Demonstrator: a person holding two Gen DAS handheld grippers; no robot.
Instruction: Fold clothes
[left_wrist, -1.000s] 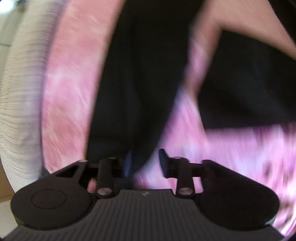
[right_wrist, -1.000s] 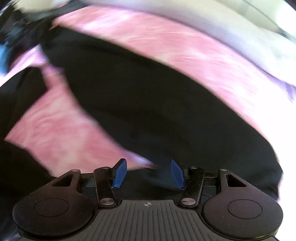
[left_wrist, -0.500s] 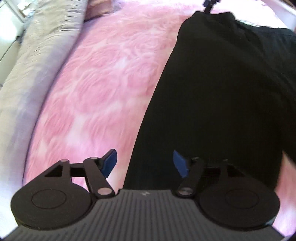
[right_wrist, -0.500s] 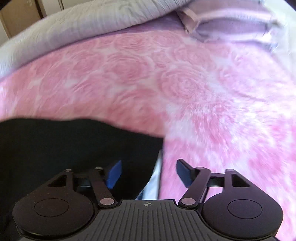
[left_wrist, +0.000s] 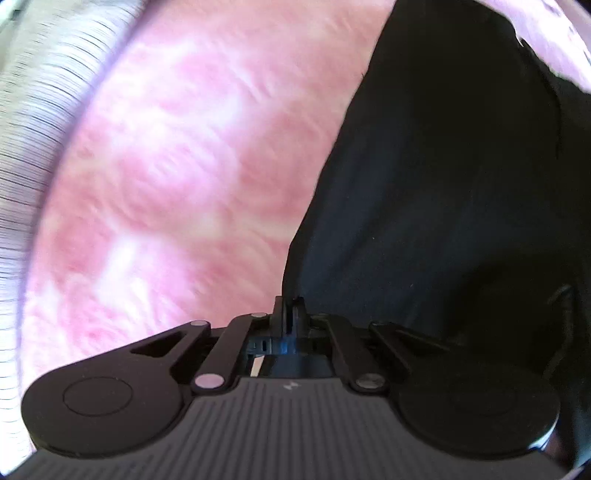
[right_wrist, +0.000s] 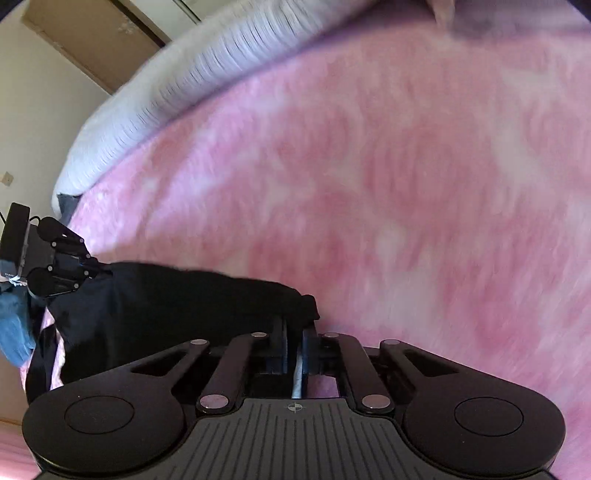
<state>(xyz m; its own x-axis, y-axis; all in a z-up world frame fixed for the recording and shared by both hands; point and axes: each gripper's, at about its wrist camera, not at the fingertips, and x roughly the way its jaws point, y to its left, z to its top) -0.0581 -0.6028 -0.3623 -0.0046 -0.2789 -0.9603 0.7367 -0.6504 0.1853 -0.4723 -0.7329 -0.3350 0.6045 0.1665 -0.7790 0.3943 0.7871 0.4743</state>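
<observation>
A black garment (left_wrist: 443, 192) lies on a pink rose-patterned blanket (left_wrist: 177, 177). My left gripper (left_wrist: 289, 306) is shut on the garment's near left corner. In the right wrist view the same garment (right_wrist: 177, 306) stretches left from my right gripper (right_wrist: 294, 332), which is shut on its right corner. The left gripper (right_wrist: 85, 267) also shows at the far left of that view, holding the other end of the edge. The cloth hangs taut between the two grippers.
A grey-white ribbed duvet (right_wrist: 177, 85) runs along the far edge of the bed (left_wrist: 33, 122). A brown door (right_wrist: 92, 40) and cream wall stand behind it. A blue cloth (right_wrist: 14, 325) shows at the far left.
Both grippers were open over the garment's edge half a second ago. Both have now closed on its corners and lifted the edge. The views are blurred by motion.
</observation>
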